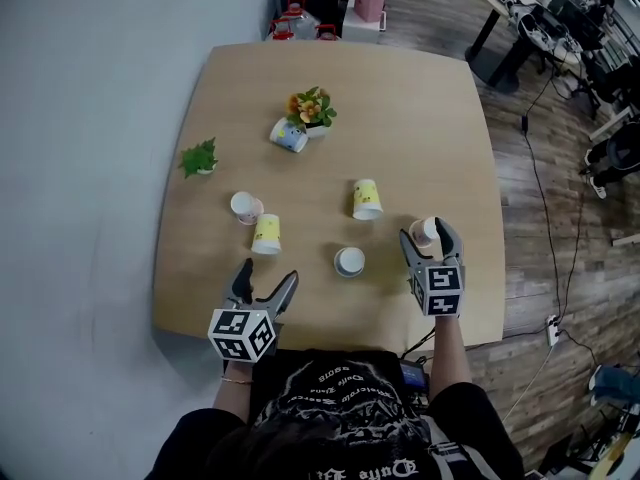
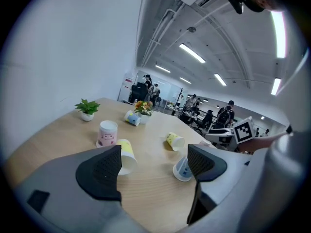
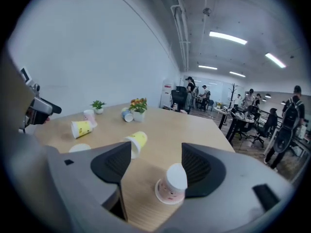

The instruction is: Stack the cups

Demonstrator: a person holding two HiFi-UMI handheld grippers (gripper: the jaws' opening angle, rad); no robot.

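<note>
Several paper cups are spread over the round wooden table [image 1: 420, 118]. A pink cup [image 1: 424, 231] [image 3: 172, 183] stands upside down between the fingers of my right gripper [image 1: 432, 238] [image 3: 156, 166]. That gripper is open: the cup sits close to the right finger, with a gap on the left. Further left are a white-and-blue cup [image 1: 349, 261] [image 2: 182, 169] upside down, a yellow cup [image 1: 367, 199] [image 3: 137, 142], a second yellow cup [image 1: 266, 234] [image 2: 127, 155] on its side and an upright pink cup [image 1: 246, 207] [image 2: 108, 133]. My left gripper [image 1: 262, 280] [image 2: 155, 171] is open and empty near the front edge.
A blue cup [image 1: 288, 134] lies on its side against a flower pot [image 1: 312, 110] at the back of the table. A small green plant [image 1: 199, 157] stands near the left edge. A wall runs along the left; office furniture and cables lie to the right.
</note>
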